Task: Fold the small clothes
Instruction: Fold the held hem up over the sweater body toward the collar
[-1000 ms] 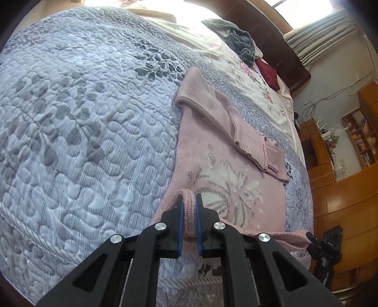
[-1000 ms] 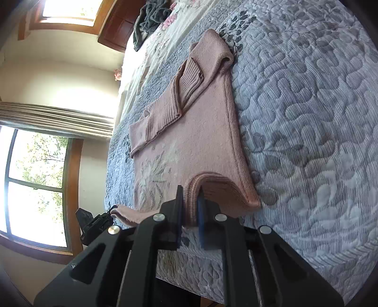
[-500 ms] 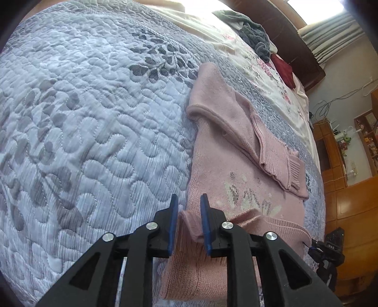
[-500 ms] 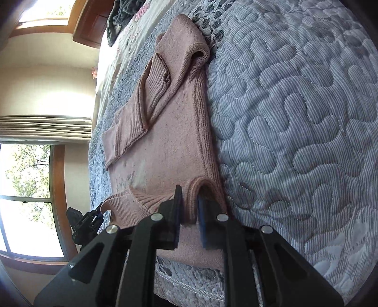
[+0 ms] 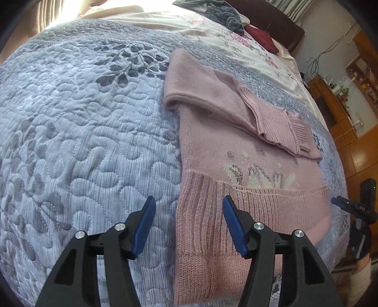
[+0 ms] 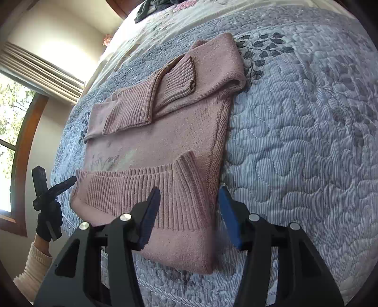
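left gripper [image 5: 187, 222]: jaws spread, holding nothing, over the sweater's left edge | right gripper [image 6: 189, 212]: jaws spread, empty, over its right edge | sweater [image 5: 236, 151]: pink, flat on the quilt [image 5: 82, 141] of the bed, sleeves folded across, ribbed hem [image 6: 132, 189] folded up over the body

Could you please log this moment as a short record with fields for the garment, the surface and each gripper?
garment: pink sweater, sleeves folded across the chest, ribbed hem turned up over the body
surface: grey-blue quilted bedspread
left gripper: open, fingers apart over the hem's corner, holding nothing
right gripper: open, holding nothing
background: dark clothes at the far end of the bed
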`<state>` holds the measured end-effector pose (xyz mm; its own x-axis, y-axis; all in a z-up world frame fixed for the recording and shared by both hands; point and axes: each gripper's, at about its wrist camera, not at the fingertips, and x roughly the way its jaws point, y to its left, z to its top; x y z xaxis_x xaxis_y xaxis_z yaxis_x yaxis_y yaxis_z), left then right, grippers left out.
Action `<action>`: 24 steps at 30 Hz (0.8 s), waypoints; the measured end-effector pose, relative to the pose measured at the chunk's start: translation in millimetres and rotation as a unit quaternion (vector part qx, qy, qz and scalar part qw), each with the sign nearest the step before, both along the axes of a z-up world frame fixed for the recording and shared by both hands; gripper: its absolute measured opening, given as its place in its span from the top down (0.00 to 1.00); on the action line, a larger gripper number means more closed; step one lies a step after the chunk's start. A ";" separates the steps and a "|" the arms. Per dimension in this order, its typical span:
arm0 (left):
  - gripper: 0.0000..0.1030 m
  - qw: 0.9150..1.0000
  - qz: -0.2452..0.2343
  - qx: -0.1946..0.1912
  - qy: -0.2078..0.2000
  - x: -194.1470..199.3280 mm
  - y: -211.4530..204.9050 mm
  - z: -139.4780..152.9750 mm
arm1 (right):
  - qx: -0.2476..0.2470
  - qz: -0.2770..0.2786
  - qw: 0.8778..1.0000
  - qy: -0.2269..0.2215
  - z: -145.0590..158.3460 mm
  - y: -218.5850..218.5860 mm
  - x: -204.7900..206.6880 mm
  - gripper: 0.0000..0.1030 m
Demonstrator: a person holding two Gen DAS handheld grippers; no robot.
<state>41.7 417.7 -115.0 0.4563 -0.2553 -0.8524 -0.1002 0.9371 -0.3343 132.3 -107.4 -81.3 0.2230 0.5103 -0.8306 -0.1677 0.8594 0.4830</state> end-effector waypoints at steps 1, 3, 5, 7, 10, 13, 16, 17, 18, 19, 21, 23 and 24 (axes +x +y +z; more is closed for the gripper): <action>0.42 1.000 -0.002 0.012 0.004 2.5 -5.0 -3.6 | -0.015 0.009 1.000 -0.002 -2.4 7.3 2.6 0.49; 0.44 0.999 -0.006 0.033 0.002 5.8 -12.8 -6.4 | -0.043 0.028 0.999 -0.006 -7.9 19.5 7.2 0.48; 0.52 0.999 -0.008 0.046 -0.005 7.0 -18.0 -4.9 | -0.072 0.046 0.996 -0.016 -11.7 29.4 9.1 0.48; 0.75 0.999 -0.015 0.047 -0.011 8.3 -23.3 -2.3 | -0.103 0.063 0.992 -0.027 -16.7 40.6 11.6 0.57; 0.85 0.997 -0.020 0.075 -0.027 5.0 -29.8 2.9 | -0.142 0.088 0.985 -0.042 -20.7 51.4 9.5 0.81; 0.87 0.996 -0.020 0.075 -0.050 -4.7 -30.1 12.3 | -0.141 0.087 0.984 -0.060 -10.8 48.1 -1.2 0.87; 0.91 0.994 -0.024 0.077 -0.070 -18.0 -31.3 22.2 | -0.144 0.083 0.984 -0.068 -1.5 40.8 -16.2 0.90; 0.91 0.994 -0.026 0.078 -0.074 -21.4 -33.4 24.8 | -0.144 0.084 0.984 -0.070 0.3 39.3 -22.6 0.90; 0.91 0.993 -0.029 0.078 -0.079 -26.2 -34.9 26.5 | -0.144 0.085 0.983 -0.070 1.7 38.1 -28.7 0.90; 0.91 0.993 -0.031 0.077 -0.082 -31.2 -36.6 28.0 | -0.144 0.087 0.983 -0.072 2.6 37.7 -35.5 0.90; 0.91 0.993 -0.034 0.071 -0.089 -41.2 -39.2 30.3 | -0.139 0.086 0.984 -0.075 5.9 38.1 -46.0 0.91; 0.91 0.993 -0.033 0.065 -0.095 -49.5 -40.0 32.4 | -0.117 0.078 0.987 -0.075 11.7 34.4 -53.2 0.91; 0.91 0.993 -0.031 0.063 -0.099 -52.8 -40.0 34.4 | -0.104 0.073 0.989 -0.075 15.5 31.5 -55.3 0.91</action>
